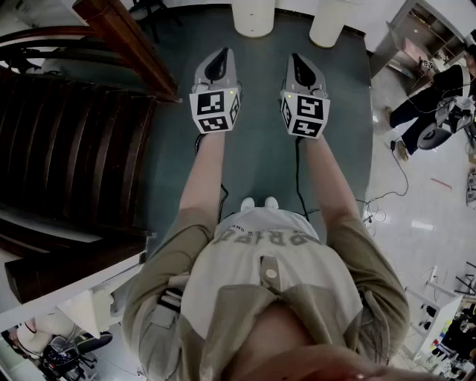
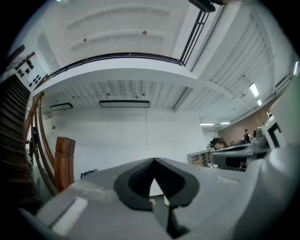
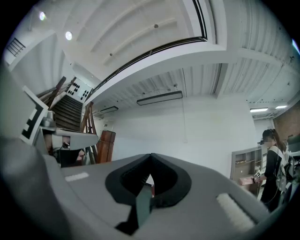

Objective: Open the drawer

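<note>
No drawer shows in any view. In the head view, my left gripper (image 1: 220, 56) and right gripper (image 1: 300, 62) are held side by side at arm's length over a dark green floor (image 1: 260, 156), each with its marker cube facing up. Both are shut with nothing between the jaws. The left gripper view shows the left gripper (image 2: 153, 162) with its jaws closed, pointing at a white wall. In the right gripper view, the closed jaws of the right gripper (image 3: 150, 157) point at that same wall.
A dark wooden staircase (image 1: 67, 149) with a sloping handrail (image 1: 123, 45) fills the left. Two white round columns (image 1: 253, 18) stand ahead at the carpet's far edge. A person (image 1: 439, 97) with equipment stands on the tiled floor at the right. An open shelf unit (image 3: 243, 164) stands at the far right.
</note>
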### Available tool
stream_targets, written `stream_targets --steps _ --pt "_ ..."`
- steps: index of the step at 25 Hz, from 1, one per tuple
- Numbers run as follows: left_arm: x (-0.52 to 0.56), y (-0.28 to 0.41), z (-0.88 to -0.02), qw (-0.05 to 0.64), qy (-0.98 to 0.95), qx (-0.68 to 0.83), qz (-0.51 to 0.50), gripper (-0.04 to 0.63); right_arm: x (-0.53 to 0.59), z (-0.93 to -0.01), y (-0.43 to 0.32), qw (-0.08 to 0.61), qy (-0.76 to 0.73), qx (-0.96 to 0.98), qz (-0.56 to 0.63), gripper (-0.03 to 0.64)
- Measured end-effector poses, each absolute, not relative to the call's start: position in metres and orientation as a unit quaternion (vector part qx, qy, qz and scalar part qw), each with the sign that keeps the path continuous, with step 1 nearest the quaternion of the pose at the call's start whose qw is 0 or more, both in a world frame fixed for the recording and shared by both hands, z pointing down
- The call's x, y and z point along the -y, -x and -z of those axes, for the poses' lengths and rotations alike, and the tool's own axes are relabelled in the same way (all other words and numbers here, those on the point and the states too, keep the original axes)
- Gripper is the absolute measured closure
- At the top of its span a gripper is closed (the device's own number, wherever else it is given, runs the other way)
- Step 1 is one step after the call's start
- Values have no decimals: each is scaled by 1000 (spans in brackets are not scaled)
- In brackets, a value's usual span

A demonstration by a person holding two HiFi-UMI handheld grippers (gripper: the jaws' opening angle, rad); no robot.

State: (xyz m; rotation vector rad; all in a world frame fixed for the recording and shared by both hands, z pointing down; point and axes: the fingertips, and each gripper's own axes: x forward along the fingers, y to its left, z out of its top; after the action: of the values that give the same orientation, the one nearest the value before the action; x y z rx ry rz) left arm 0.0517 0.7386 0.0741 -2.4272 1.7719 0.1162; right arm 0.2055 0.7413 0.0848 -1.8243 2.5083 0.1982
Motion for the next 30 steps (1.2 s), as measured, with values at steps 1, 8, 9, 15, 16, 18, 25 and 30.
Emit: stream_targets --steps 1,8,9,15,16,18,25,30 --pt "-740 -51 -74 67 805 -589 -38 594 -742 -85 -205 16 586 -807 -64 618" --pt "-741 -46 -72 69 801 -593 -38 594 -743 -84 -203 14 584 -809 -66 618" --pt "-741 -46 -71 69 801 -594 -38 594 -743 -84 -203 14 584 -809 -66 618" --pt "-742 -46 -73 69 799 -596 -35 594 -743 -87 -204 12 582 -810 -65 618" --pt "-742 -46 -73 69 799 -596 -35 594 -743 -87 -204 11 583 -810 -65 618" --pt "-742 -47 -73 69 799 -596 -36 594 -742 -87 -206 11 584 -809 -62 618" --pt "-739 -47 -73 60 801 -594 -46 594 -740 -83 -219 66 569 -819 -35 524" --pt "-733 -49 -74 38 808 -584 -61 311 -734 -86 -223 52 557 -828 -39 267"
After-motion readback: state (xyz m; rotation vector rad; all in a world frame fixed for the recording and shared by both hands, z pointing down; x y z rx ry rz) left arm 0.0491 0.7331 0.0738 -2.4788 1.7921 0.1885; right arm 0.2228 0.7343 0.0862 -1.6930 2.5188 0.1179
